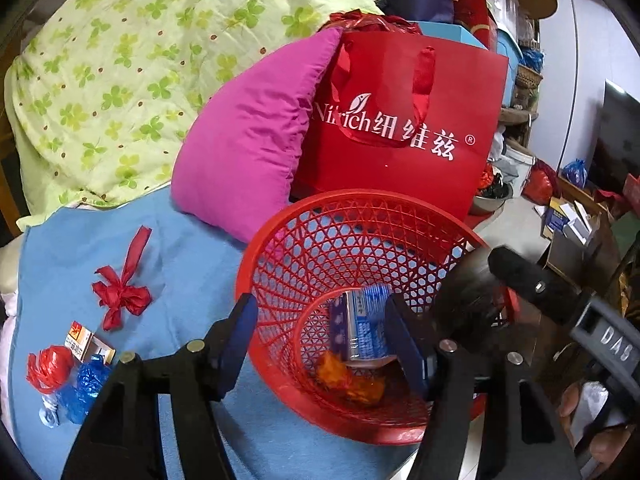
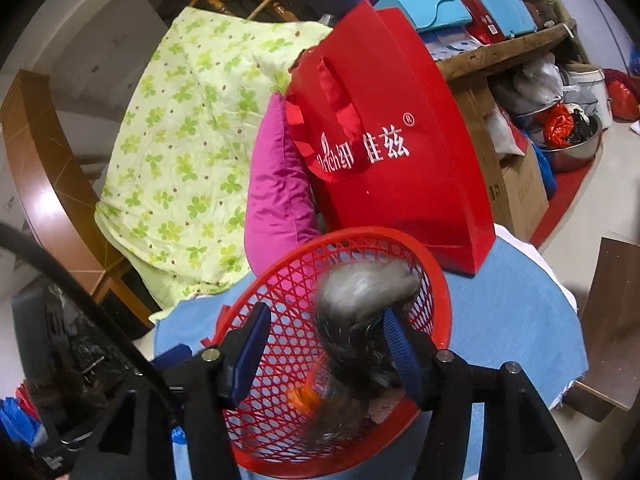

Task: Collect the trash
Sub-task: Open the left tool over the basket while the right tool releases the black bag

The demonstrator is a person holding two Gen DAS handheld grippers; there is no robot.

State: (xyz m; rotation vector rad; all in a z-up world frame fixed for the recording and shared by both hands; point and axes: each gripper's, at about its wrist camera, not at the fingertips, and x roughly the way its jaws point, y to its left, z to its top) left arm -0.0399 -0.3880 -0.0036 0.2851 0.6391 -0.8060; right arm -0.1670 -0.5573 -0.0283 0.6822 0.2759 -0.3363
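Note:
A red mesh basket (image 1: 280,240) lies tilted on the blue cloth (image 1: 192,248); it also shows in the right wrist view (image 2: 280,276). Inside it lie a blue-and-white carton (image 1: 362,328) and an orange wrapper (image 1: 352,380). My left gripper (image 1: 320,344) is open and empty, its fingers straddling the basket's near rim. My right gripper (image 2: 324,352) is open over the basket; a blurred grey-black plastic bag (image 2: 360,304) hangs between its fingers, falling into the basket. Left on the cloth lie a red ribbon bow (image 1: 122,290), a small box (image 1: 86,342), a red wrapper (image 1: 50,366) and a blue wrapper (image 1: 86,384).
A magenta pillow (image 1: 248,140) and a red paper bag (image 1: 404,120) stand right behind the basket. A green-patterned quilt (image 1: 120,80) is piled at the back left. Boxes, bowls and bags crowd the floor at the right (image 1: 560,208).

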